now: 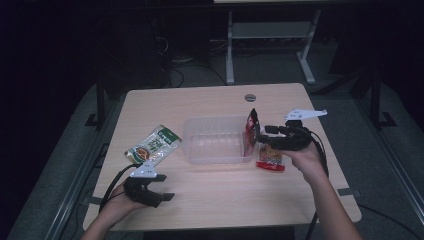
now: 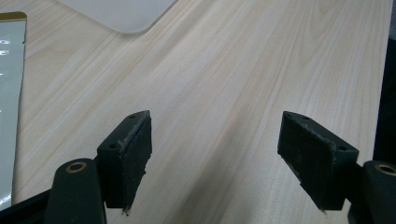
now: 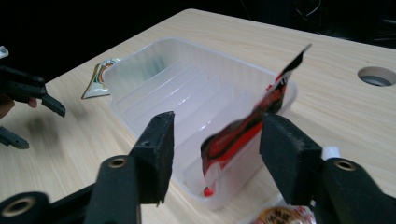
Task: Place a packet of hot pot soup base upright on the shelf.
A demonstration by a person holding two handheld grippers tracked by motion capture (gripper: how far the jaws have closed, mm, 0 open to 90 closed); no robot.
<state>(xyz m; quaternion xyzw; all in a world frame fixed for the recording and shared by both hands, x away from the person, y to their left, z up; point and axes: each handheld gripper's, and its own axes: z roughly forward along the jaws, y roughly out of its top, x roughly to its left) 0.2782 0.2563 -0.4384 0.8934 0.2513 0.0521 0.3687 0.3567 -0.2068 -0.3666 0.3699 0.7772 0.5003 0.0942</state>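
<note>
Red sachet [image 3: 243, 133] drops from the right tool's [image 3: 215, 140] parted jaws into the tub [image 3: 140, 79]; next, grab another; left tool [image 2: 215, 154] gapes empty.

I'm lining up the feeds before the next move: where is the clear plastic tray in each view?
High view: the clear plastic tray sits mid-table, between the green packet and the red packet at its right end.
Left gripper view: one rounded pale corner at the top edge, probably the tray's.
Right gripper view: centre, beyond the jaws, far wall clearest.
Shared landmark: the light wood table.
</note>
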